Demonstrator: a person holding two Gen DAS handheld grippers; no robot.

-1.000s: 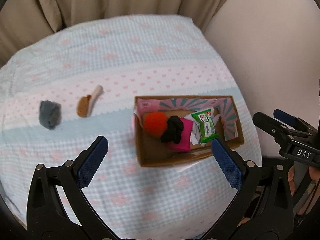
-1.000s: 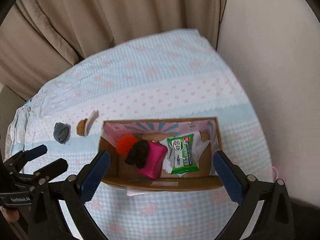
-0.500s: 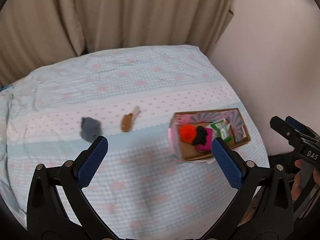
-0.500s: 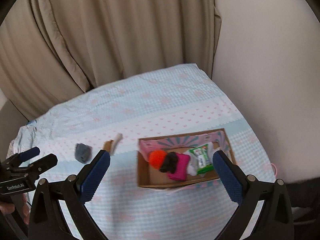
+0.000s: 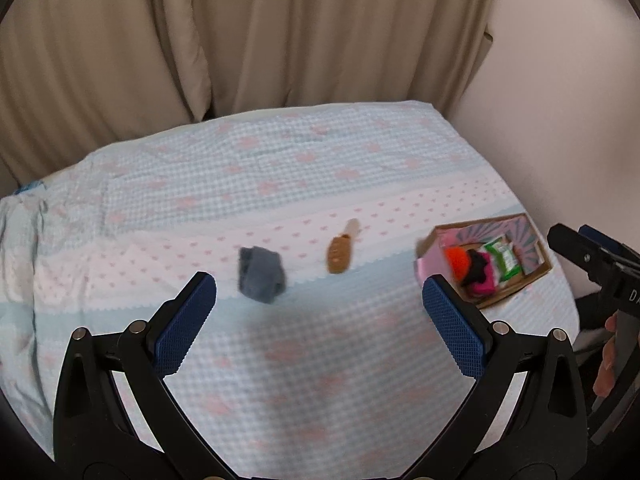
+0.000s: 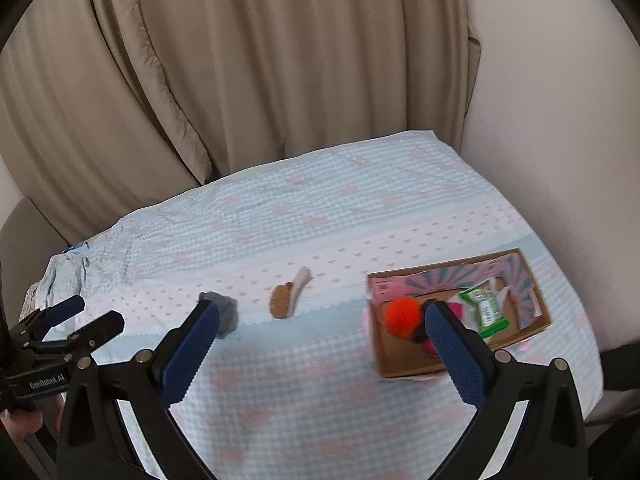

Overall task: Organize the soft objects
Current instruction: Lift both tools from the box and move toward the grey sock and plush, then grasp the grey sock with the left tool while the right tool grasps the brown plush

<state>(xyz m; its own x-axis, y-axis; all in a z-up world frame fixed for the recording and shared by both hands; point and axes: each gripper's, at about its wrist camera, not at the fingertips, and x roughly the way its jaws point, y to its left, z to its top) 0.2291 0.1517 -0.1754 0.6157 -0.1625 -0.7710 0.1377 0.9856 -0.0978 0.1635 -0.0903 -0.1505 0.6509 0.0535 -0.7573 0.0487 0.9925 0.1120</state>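
A grey cloth bundle (image 5: 261,275) and a brown and white soft piece (image 5: 341,252) lie on the bed. A cardboard box (image 5: 520,284) at the right holds an orange pompom (image 5: 457,259), a black soft piece (image 5: 477,266), a pink piece (image 5: 482,286) and a green packet (image 5: 504,258). My left gripper (image 5: 320,320) is open and empty, above the near bed. My right gripper (image 6: 320,344) is open and empty. In the right wrist view I see the bundle (image 6: 228,312), the brown piece (image 6: 286,298), the box (image 6: 404,364) and the pompom (image 6: 402,316).
The bed has a pale blue and pink patterned cover (image 5: 320,380). Beige curtains (image 6: 240,80) hang behind it and a cream wall (image 6: 540,120) stands at the right. The other gripper shows at the frame edge in each view, at the right in the left wrist view (image 5: 600,264).
Both grippers have pulled back and up from the box. The left view has swung left, so the grey bundle and brown piece now sit near its middle. Both stay open.
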